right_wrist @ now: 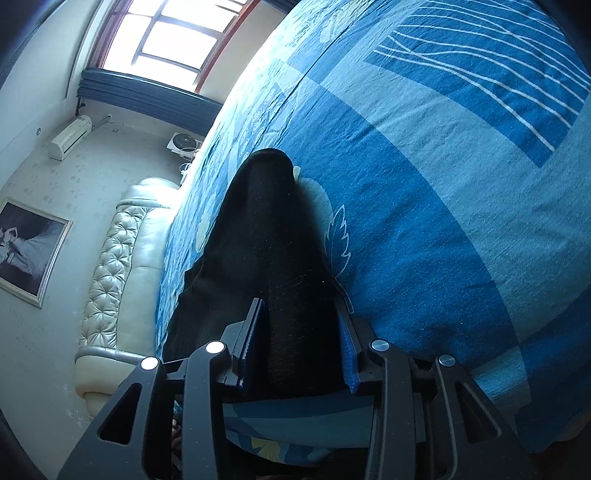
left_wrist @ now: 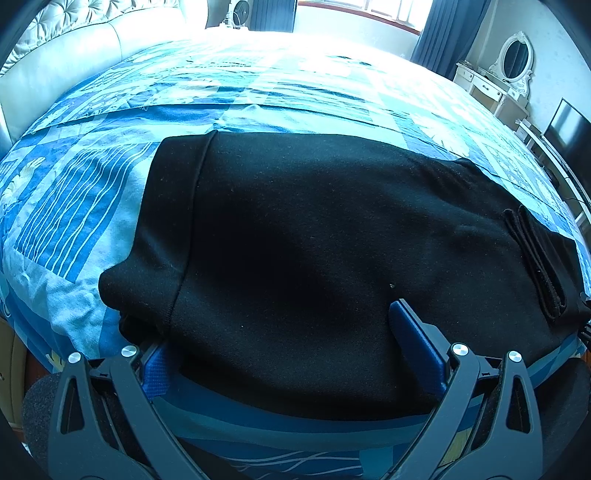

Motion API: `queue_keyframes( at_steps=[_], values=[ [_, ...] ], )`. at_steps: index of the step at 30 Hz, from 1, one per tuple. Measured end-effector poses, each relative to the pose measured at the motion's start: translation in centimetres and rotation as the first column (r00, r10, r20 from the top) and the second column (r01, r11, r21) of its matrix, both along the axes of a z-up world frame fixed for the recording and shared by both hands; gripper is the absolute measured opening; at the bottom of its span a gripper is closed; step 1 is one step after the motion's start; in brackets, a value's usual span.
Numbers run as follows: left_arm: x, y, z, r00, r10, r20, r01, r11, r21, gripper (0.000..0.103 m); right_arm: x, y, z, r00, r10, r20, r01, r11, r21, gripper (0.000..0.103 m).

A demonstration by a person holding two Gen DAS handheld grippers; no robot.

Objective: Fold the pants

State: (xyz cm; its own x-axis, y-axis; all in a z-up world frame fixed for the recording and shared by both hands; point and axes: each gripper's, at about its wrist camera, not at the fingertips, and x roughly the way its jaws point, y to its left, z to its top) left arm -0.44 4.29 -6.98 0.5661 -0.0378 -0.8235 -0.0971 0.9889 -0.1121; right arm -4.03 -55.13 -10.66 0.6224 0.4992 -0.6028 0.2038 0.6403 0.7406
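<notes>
Black pants (left_wrist: 314, 229) lie folded into a broad rectangle on the blue patterned bedspread (left_wrist: 92, 206), their ribbed waistband at the left end. My left gripper (left_wrist: 277, 328) is at the near edge of the pants with its jaws wide apart. Its right finger (left_wrist: 413, 332) rests on top of the cloth and its left pad (left_wrist: 159, 365) is partly hidden under the cloth edge. In the right wrist view a thick fold of the pants (right_wrist: 273, 229) runs away from my right gripper (right_wrist: 300, 301). The cloth fills the gap between both blue pads.
A padded cream headboard (left_wrist: 66, 59) borders the bed on the left. A white dressing table with an oval mirror (left_wrist: 513, 59) and a dark screen (left_wrist: 572, 136) stand beyond the right side. The window (right_wrist: 166, 33) and a fan (right_wrist: 184, 142) lie past the bed.
</notes>
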Motion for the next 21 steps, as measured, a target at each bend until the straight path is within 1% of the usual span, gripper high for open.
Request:
queue_keyframes(
  at_steps=[9,11,16,18,21],
  values=[
    [0.08,-0.04,-0.01,1.0,0.002,-0.002,-0.002,1.0,0.006,0.101,0.28,0.48,0.22,1.0,-0.002,-0.002,0.002,1.0,-0.019,0.039],
    [0.12,0.06,-0.02,1.0,0.001,-0.003,-0.001,1.0,0.001,0.101,0.38,0.37,0.11,1.0,-0.003,-0.001,0.003,1.0,-0.007,0.04],
    [-0.18,0.08,-0.12,1.0,-0.003,0.022,0.003,1.0,0.002,0.101,0.53,0.43,0.1,1.0,0.003,0.001,-0.003,1.0,-0.008,0.042],
    [-0.22,0.06,-0.11,1.0,-0.002,0.024,0.002,1.0,-0.002,0.101,0.58,0.69,0.32,1.0,0.006,0.001,-0.006,1.0,-0.031,0.042],
    [-0.32,0.09,-0.09,1.0,-0.002,0.025,0.002,1.0,-0.008,0.101,0.41,0.76,0.46,1.0,-0.016,0.0,0.016,0.999,-0.028,0.043]
  ],
)
